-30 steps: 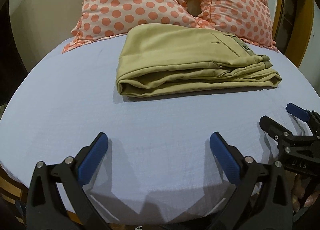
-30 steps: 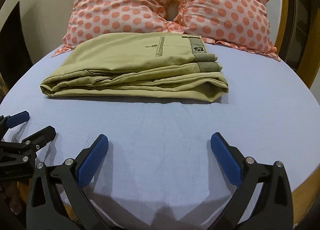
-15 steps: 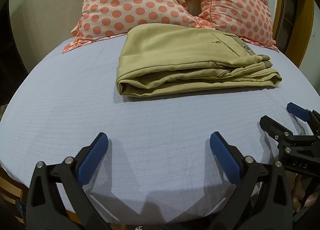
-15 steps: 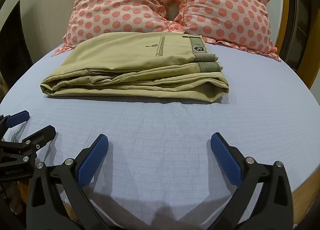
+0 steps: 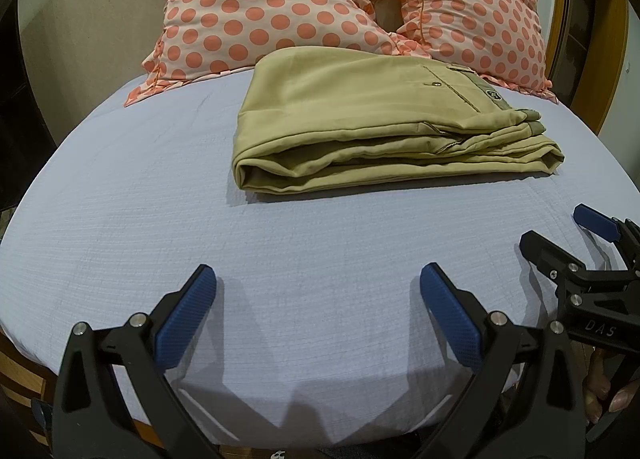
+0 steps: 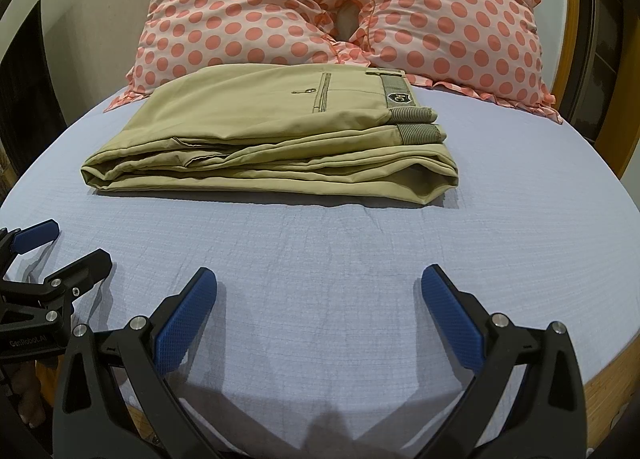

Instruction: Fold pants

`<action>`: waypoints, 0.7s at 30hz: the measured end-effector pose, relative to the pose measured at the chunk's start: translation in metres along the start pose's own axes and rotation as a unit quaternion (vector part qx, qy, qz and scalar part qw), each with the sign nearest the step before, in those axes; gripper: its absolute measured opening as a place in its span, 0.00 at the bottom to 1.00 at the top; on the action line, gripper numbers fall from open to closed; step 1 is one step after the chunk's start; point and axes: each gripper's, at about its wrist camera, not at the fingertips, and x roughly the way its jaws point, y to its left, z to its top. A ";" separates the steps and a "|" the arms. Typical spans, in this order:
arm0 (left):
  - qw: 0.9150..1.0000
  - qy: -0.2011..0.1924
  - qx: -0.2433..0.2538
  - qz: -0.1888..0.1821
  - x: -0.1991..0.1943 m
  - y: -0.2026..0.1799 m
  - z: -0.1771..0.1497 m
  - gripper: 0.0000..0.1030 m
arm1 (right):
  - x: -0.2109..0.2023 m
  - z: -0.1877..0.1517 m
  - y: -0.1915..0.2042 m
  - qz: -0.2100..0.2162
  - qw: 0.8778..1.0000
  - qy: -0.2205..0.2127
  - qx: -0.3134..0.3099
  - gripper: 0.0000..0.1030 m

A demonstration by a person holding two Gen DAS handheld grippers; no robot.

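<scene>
The khaki cotton pants lie folded into a thick rectangular stack on the pale blue bed sheet, their far edge touching the two pink pillows with coral polka dots behind them. The back pocket with its button and a dark shield-shaped waistband label face up; the label's lettering is too small to read. The layers underneath are visible only at their folded edges.

The left gripper, black with blue textured pads, hovers over the sheet on the near side of the pants, well apart from them, its fingers spread wide and gripping nothing. The right gripper sits likewise on the near side of the pants, fingers wide apart and empty. Each gripper shows at the other's frame edge, cut off by the border, with a few of the person's fingertips partly visible below.

A wooden bed frame curves round to the right of the pants, mostly cropped by the fisheye rim. The pillows' tops are cut off.
</scene>
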 end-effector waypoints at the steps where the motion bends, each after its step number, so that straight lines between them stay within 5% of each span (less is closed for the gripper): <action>1: 1.000 0.000 0.000 0.000 0.000 0.000 0.000 0.98 | 0.000 0.000 0.000 0.000 1.000 0.000 0.000 0.99; 21: 1.000 0.006 -0.001 0.000 0.002 0.004 0.001 0.98 | -0.001 0.000 0.000 0.000 1.000 -0.001 0.000 0.99</action>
